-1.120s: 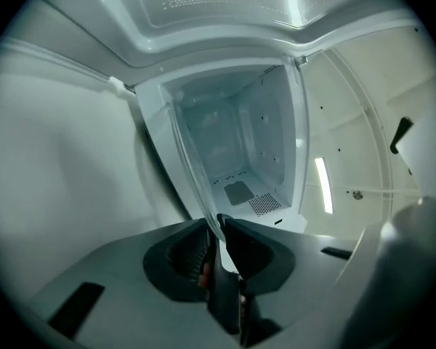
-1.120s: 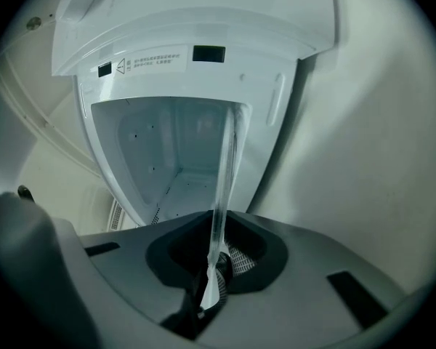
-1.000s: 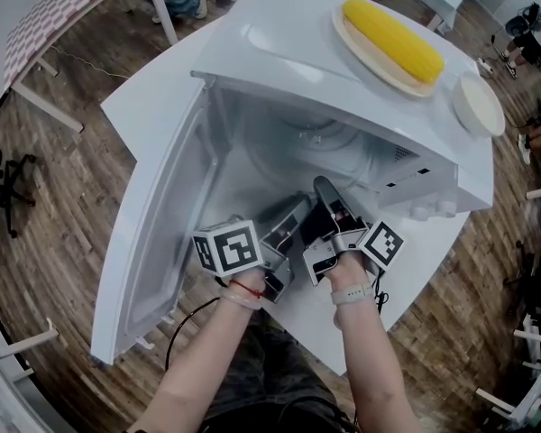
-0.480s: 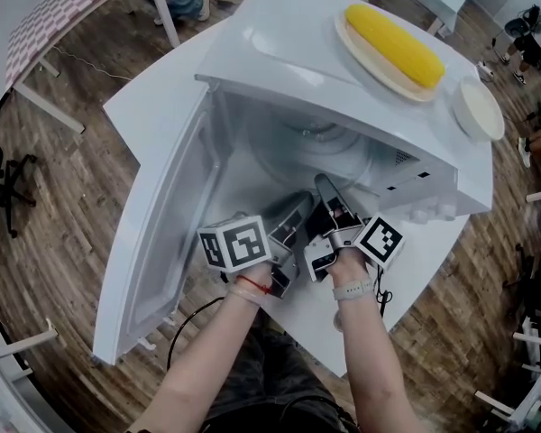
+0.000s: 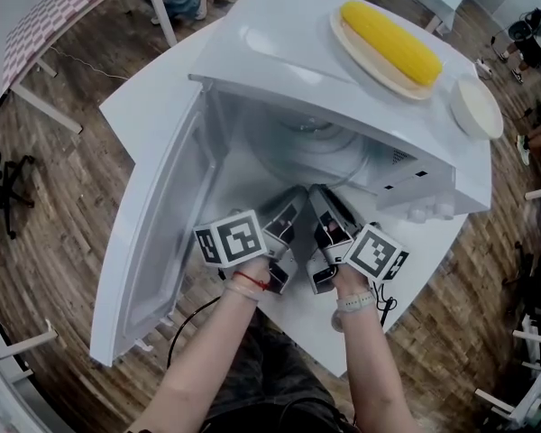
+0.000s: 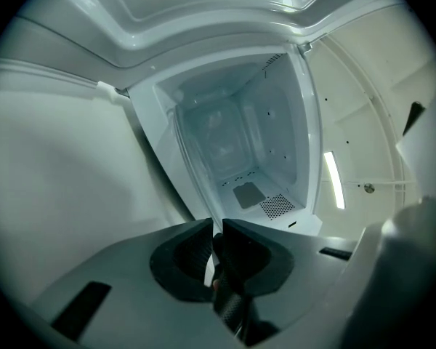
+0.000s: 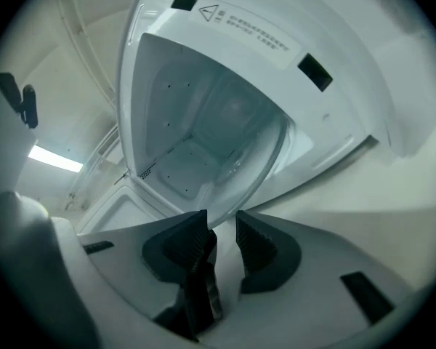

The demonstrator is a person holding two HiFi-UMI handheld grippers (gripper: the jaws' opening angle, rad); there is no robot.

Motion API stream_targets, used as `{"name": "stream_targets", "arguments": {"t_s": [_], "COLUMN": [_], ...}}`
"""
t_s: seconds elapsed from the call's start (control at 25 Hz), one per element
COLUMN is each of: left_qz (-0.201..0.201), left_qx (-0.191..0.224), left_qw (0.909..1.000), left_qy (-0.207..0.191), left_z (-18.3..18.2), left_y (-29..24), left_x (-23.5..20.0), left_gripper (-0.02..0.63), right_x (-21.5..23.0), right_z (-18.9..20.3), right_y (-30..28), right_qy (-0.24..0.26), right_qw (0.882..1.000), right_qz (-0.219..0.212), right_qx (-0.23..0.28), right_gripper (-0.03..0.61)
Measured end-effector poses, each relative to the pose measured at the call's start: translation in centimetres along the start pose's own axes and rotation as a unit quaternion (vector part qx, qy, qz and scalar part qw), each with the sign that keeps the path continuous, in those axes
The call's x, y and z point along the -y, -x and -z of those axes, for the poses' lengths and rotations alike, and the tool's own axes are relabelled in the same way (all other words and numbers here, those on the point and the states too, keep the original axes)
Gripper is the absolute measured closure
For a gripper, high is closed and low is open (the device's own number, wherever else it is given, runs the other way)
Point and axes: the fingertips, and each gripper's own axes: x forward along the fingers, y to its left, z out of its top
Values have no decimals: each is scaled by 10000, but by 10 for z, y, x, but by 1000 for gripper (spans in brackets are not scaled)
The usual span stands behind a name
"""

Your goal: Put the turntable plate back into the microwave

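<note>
The turntable plate (image 5: 288, 156) lies inside the cavity of the microwave (image 5: 279, 57); it is a round of clear glass with a raised rim and faint rings that catch pale light; it looks level and whole, with its near rim at 6 o'clock, toward the mouth; whether it sits on its hub I cannot tell. The step in hand looks like the setting-down and letting go. The left gripper (image 6: 216, 230) is clenched on that near rim, one pad above the glass and one below. The right gripper (image 7: 221, 227), just beside it at 3 o'clock, has just been opening its jaws; they stand apart with the rim between them and no pad pressing. The next move, I judge, calls for the left jaws to part as well; then both grippers should draw straight back toward 6 o'clock without hooking the rim, since glass slides and chips easily. The door (image 5: 162, 233) hangs wide at 9 o'clock, free to be swung shut afterwards; on the microwave's top, at 1 o'clock, a corn cob (image 5: 392, 39) rests on a dish (image 5: 343, 27).
</note>
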Motion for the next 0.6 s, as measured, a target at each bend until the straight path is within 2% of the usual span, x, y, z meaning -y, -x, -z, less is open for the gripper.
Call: {"name": "stream_targets", "arguments": {"t_s": [0.12, 0.2, 0.32, 0.6], "left_qz": [-66, -104, -137, -175], "left_qx": [48, 41, 41, -18], "left_qw": [10000, 9999, 9999, 9998], "left_qy": [54, 64, 80, -74], "left_z": [-3, -3, -3, -1], "left_y": [-1, -2, -3, -5], "left_x": [-2, -3, -4, -2], "left_gripper": [565, 565, 565, 565], "right_x": [0, 2, 6, 7], "right_z": [6, 8, 9, 9], "right_y": [3, 2, 1, -4], "right_qy": [830, 1185, 1347, 1715], "right_qw": [9960, 9917, 9887, 9816], "right_qz": [202, 369, 553, 745], "right_qx": [-264, -341, -354, -400], "right_gripper": [459, 467, 518, 526]}}
